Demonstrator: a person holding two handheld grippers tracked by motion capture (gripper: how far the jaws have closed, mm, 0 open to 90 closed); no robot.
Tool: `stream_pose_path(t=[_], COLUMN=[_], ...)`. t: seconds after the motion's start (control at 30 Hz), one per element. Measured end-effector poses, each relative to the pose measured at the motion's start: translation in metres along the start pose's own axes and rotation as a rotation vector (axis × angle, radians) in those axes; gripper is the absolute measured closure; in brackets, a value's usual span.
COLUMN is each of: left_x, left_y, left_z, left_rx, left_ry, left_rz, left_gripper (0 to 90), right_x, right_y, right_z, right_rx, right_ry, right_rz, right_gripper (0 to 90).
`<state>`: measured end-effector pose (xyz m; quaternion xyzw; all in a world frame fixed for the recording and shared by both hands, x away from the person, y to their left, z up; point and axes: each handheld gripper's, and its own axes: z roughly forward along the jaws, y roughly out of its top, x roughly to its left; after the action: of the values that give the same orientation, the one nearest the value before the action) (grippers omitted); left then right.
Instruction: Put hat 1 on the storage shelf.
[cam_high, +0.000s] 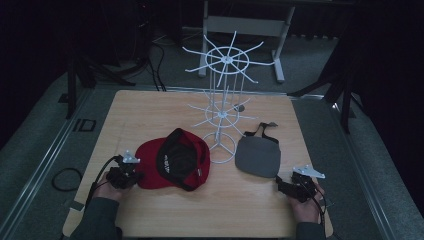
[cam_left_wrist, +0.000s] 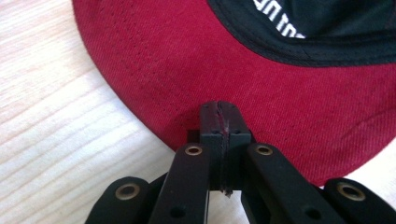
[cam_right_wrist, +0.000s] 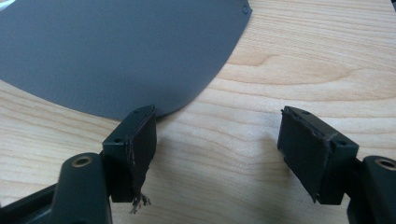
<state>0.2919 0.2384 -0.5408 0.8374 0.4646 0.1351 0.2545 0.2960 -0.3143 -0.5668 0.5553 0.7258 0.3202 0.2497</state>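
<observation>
A red cap (cam_high: 149, 156) with a black lining lies upside down on the wooden table (cam_high: 225, 210), left of middle. My left gripper (cam_high: 137, 176) is at the left edge of its brim (cam_left_wrist: 280, 88). The left gripper (cam_left_wrist: 219, 112) has its jaws shut together, tips over the brim's rim; I see nothing between them. A grey cap (cam_high: 257, 156) lies to the right, brim toward me. My right gripper (cam_high: 281, 183) sits just off its near right edge. The right gripper (cam_right_wrist: 217, 116) is open, its left jaw at the grey brim (cam_right_wrist: 116, 51) and bare wood between the jaws.
A white wire rack (cam_high: 222, 100) with radiating hooks stands behind and between the two caps, its round base close to both. The grey cap's black strap (cam_high: 265, 128) trails toward the back. Bare wood runs along the near edge of the table.
</observation>
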Motion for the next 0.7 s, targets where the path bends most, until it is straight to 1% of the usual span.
stream_pose_path(t=[0.07, 0.13, 0.17, 0.23, 0.3, 0.37, 0.47, 0.53, 0.67, 0.7], left_x=[0.000, 0.002, 0.002, 0.004, 0.008, 0.014, 0.022, 0.026, 0.033, 0.035], left_y=[0.001, 0.005, 0.008, 0.017, 0.027, 0.036, 0.049, 0.056, 0.070, 0.074], left_z=[0.000, -0.001, -0.001, -0.002, -0.002, -0.003, -0.004, -0.004, -0.004, -0.003], left_rx=[-0.011, -0.027, -0.033, -0.041, -0.052, -0.071, -0.105, -0.120, -0.169, -0.175], left_ry=[0.004, 0.002, 0.007, 0.014, 0.015, 0.022, 0.018, 0.035, 0.046, 0.041], left_rz=[0.014, 0.021, 0.026, 0.055, 0.066, 0.062, 0.057, 0.065, 0.048, 0.047], left_gripper=[89.3, 84.8, 83.0, 79.4, 76.2, 73.1, 67.8, 64.3, 54.3, 51.5], right_x=[0.000, 0.000, 0.000, 0.000, 0.000, 0.000, 0.000, 0.000, 0.000, 0.000], right_y=[0.000, 0.000, 0.000, 0.000, 0.000, 0.000, 0.000, 0.000, 0.000, 0.000], right_z=[0.000, 0.000, 0.000, 0.000, 0.000, 0.000, 0.000, 0.000, 0.000, 0.000], right_rx=[0.000, 0.000, 0.000, 0.000, 0.000, 0.000, 0.000, 0.000, 0.000, 0.000], right_ry=[0.000, 0.000, 0.000, 0.000, 0.000, 0.000, 0.001, 0.001, 0.001, 0.001], right_rz=[0.000, 0.000, 0.000, 0.000, 0.000, -0.001, -0.001, 0.000, -0.001, 0.000], right_gripper=[28.2, 28.2, 28.2, 28.2, 28.2, 28.2, 28.2, 28.2, 28.1, 28.2])
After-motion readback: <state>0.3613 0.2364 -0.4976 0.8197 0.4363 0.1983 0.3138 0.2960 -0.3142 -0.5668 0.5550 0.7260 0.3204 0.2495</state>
